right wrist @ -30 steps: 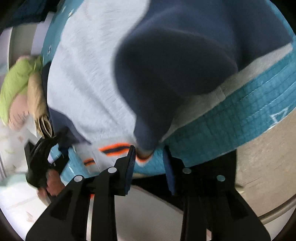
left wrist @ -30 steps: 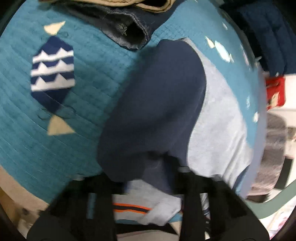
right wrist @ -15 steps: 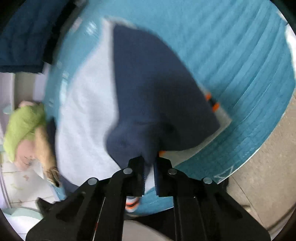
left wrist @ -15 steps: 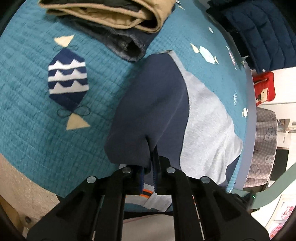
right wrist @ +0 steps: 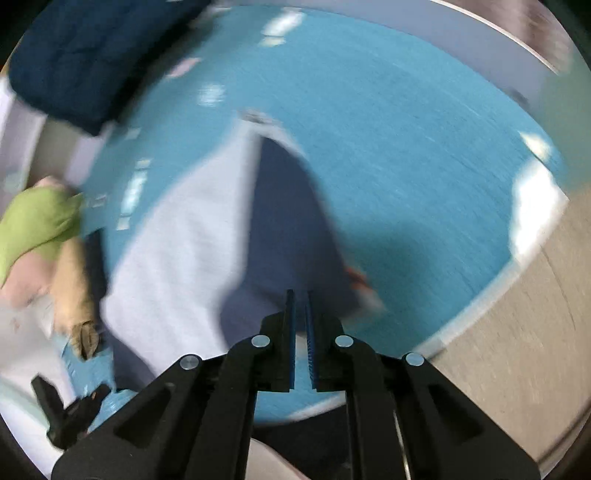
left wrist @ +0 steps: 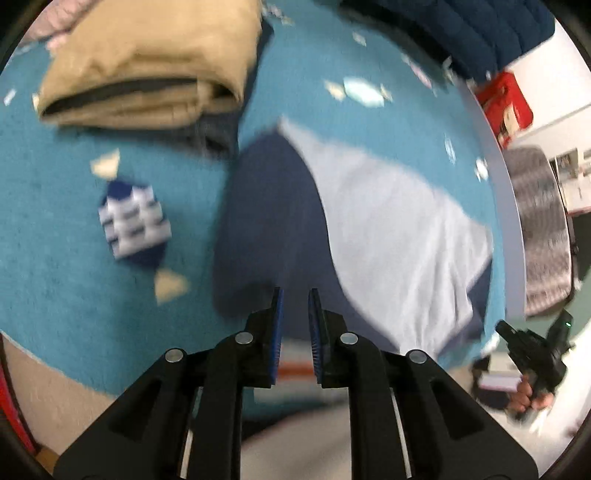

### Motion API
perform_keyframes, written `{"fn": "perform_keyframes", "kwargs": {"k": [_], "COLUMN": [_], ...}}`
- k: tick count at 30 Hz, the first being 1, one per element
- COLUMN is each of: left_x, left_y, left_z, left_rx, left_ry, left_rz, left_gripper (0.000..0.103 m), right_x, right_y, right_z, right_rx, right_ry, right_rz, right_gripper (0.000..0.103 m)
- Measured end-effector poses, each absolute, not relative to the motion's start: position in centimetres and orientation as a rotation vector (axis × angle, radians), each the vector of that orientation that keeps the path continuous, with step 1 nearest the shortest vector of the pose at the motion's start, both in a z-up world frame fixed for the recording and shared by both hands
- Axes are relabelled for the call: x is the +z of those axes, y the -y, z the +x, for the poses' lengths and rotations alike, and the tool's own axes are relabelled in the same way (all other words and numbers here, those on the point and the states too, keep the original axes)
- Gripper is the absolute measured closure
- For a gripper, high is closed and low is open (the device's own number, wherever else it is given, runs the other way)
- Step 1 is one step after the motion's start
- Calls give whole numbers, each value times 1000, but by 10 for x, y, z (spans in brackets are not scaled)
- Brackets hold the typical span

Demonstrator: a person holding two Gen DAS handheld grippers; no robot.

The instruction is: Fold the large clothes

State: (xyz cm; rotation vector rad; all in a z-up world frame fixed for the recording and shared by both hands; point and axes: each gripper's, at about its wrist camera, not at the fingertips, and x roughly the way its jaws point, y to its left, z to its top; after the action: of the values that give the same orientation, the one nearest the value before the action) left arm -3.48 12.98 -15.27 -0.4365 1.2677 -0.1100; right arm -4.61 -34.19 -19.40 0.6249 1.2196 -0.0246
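Lifted since half a second ago: left gripper (left wrist: 295,295) up off the navy sleeve (left wrist: 269,221) pinched back then, jaws just eased apart, narrow gap, nothing between. Far left in the left wrist view, teal quilted mat (left wrist: 55,258) with a navy-and-white fish motif (left wrist: 135,227); above that, a folded tan garment (left wrist: 147,62) stacked on folded denim (left wrist: 218,129), just beside the sleeve's far end. Centre to right, grey-and-navy sweatshirt (left wrist: 388,229) lying on the mat, sleeve folded in along the left side of the grey body, all badly blurred. Top right, a navy quilted jacket (left wrist: 461,26) well apart. Right gripper (right wrist: 300,295) likewise raised, no longer clamped on cloth as half a second ago, jaws almost together with only a thin slit, empty. In the right wrist view from the left: a green soft thing (right wrist: 33,221), too blurred to name, at the mat's edge; then grey body, then navy sleeve with an orange-striped cuff (right wrist: 356,277) near the pads; then bare mat and pale floor (right wrist: 517,332). Judged as a sleeve fold just released. To finish well: check for the cuff poking past the outline and tuck inward, smooth any ridge, then take the next edge at two matching corners and carry across evenly. Watch the tan stack crowding the far left side; little spare mat there, so better to fold away from that pile.
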Motion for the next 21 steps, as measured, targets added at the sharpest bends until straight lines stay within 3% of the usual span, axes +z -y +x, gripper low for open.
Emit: {"fn": "perform_keyframes", "kwargs": {"k": [2, 4, 5, 8, 15, 21], "left_x": [-167, -214, -229, -225, -224, -148], "left_y": [-130, -123, -121, -123, -141, -106], "left_z": [-20, -4, -3, -12, -25, 1], "left_rx": [-105, -56, -32, -57, -53, -195], "left_ry": [-1258, -1386, -1403, -1371, -1416, -1167], "left_rz": [-446, -462, -473, -474, -492, -319], "left_gripper": [89, 90, 91, 91, 90, 90], "right_x": [-219, -264, -272, -257, -256, -170], "right_y": [317, 309, 310, 306, 319, 293], "right_z": [-21, -20, -19, -29, -44, 2], "right_rx": [6, -55, -74, -69, -125, 87], "right_ry": [-1319, -1485, -1472, -1465, -1513, -1166], "right_rz": [536, 513, 524, 406, 474, 315], "right_gripper": [96, 96, 100, 102, 103, 97]}}
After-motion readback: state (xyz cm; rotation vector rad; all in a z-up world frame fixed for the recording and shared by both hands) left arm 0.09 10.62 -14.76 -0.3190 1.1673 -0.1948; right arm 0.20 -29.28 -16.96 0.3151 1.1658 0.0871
